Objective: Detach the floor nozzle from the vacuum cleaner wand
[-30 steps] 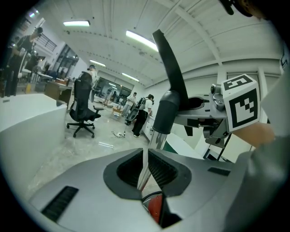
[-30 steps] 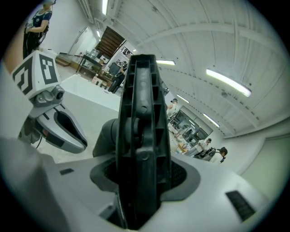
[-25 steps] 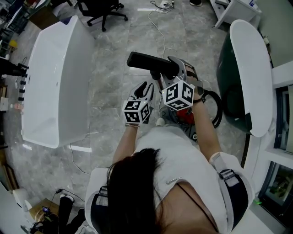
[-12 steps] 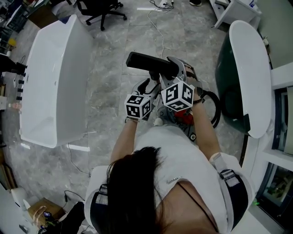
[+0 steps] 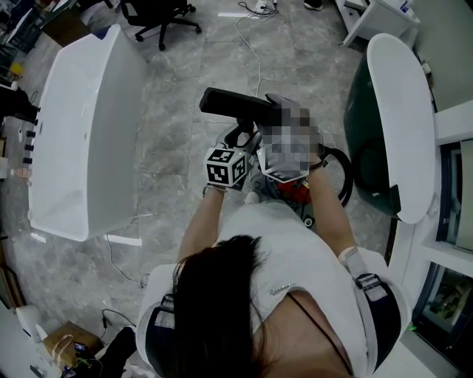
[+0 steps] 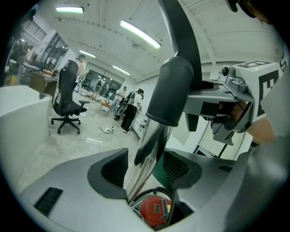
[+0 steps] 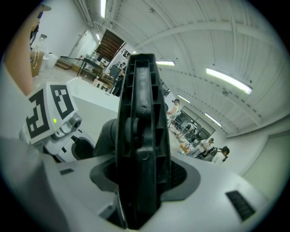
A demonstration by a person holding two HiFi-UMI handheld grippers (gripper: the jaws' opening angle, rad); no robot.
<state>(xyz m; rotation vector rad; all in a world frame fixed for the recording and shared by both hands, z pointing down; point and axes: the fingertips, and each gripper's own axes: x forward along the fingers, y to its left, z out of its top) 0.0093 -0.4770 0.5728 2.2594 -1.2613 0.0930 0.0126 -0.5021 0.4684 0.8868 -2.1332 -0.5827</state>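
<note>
Where marble floor (image 5: 177, 148) spreads, wht table (image 5: 81, 125) stands — office chair (image 5: 159, 18) nr.

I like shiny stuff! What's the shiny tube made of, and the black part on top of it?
The wand tube looks like polished metal: it mirrors the room. The black collar above it is probably matte plastic, showing only a soft sheen.

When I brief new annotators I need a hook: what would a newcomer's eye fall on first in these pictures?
The black floor nozzle, held up in the middle of the head view and clamped in the right gripper. Next, the shiny wand running between the open jaws of the left gripper, with the red vacuum body below it.
</note>
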